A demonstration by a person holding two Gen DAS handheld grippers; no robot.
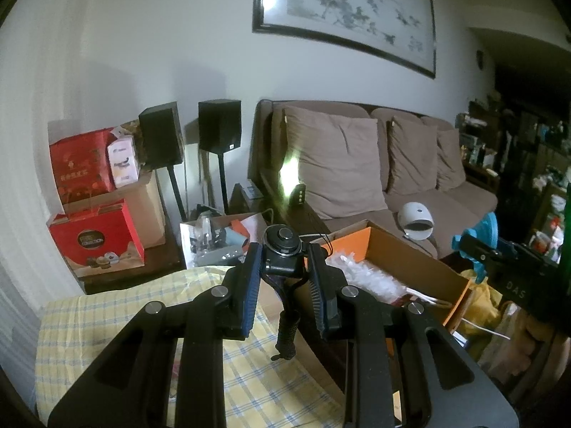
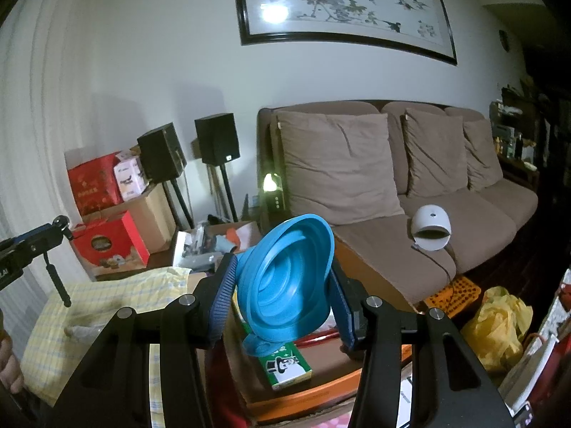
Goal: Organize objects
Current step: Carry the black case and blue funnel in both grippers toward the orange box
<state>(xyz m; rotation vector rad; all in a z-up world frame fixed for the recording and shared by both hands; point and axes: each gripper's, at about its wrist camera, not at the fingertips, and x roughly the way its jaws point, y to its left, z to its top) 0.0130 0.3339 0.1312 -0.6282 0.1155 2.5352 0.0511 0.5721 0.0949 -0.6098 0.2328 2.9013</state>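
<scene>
We see a white wall (image 2: pixel 142 53) with a long framed ink painting (image 2: pixel 342 3) whose glass catches a bright glare. Beneath it stands a brown sofa (image 2: pixel 464 214) with three matching cushions (image 2: pixel 335 164), and a small lamp (image 2: pixel 269 182) glows at its left end. Farther left, two black speakers (image 2: pixel 217 139) on thin stands rise beside stacked red and cardboard boxes (image 2: pixel 107 214), while the far right sinks into dark, cluttered shelving (image 1: pixel 528 149).

Brown sofa (image 2: pixel 410 192), framed painting (image 2: pixel 342 3)

Blue collapsible funnel (image 2: pixel 285 278) tilted, mouth up, clamped in right tool, small black device (image 1: pixel 283 249), perhaps a mount, in left tool
</scene>
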